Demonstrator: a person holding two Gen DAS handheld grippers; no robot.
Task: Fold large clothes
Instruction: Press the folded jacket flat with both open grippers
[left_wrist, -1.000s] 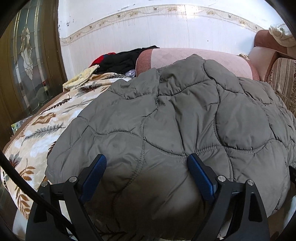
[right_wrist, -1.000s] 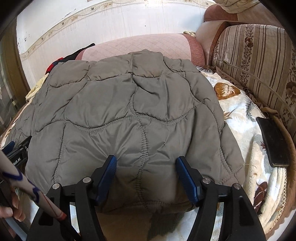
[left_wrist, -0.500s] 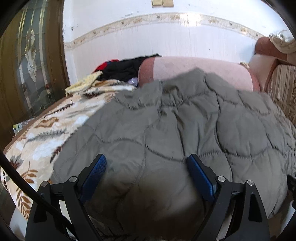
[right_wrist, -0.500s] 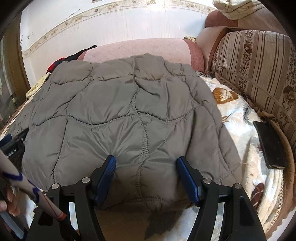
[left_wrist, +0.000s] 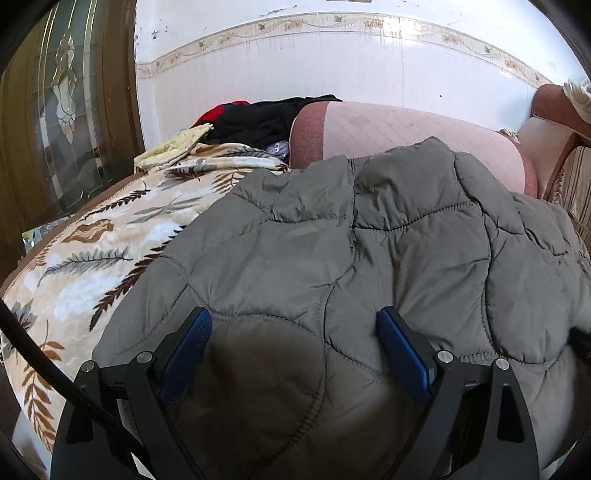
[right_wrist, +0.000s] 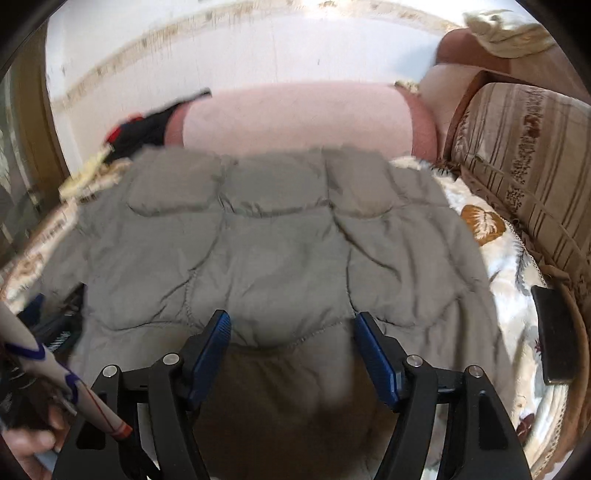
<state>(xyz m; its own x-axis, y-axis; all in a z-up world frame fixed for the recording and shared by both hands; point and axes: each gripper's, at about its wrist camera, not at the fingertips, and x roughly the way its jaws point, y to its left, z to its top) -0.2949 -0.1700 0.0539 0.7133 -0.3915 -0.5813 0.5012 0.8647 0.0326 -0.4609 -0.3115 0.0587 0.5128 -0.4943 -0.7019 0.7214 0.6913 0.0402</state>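
Grey quilted puffer jacket (left_wrist: 369, 251) lay spread on the leaf-print blanket (left_wrist: 92, 266) — near hem beneath both tools. Left hand-held gripper (left_wrist: 291, 350) and right hand-held gripper (right_wrist: 291, 347) stood with fingers apart, holding nothing. Judged best: pinch the hem at matching points, lift evenly.

A grey quilted puffer jacket (left_wrist: 369, 258) lies spread flat, slightly rumpled, over a leaf-patterned blanket
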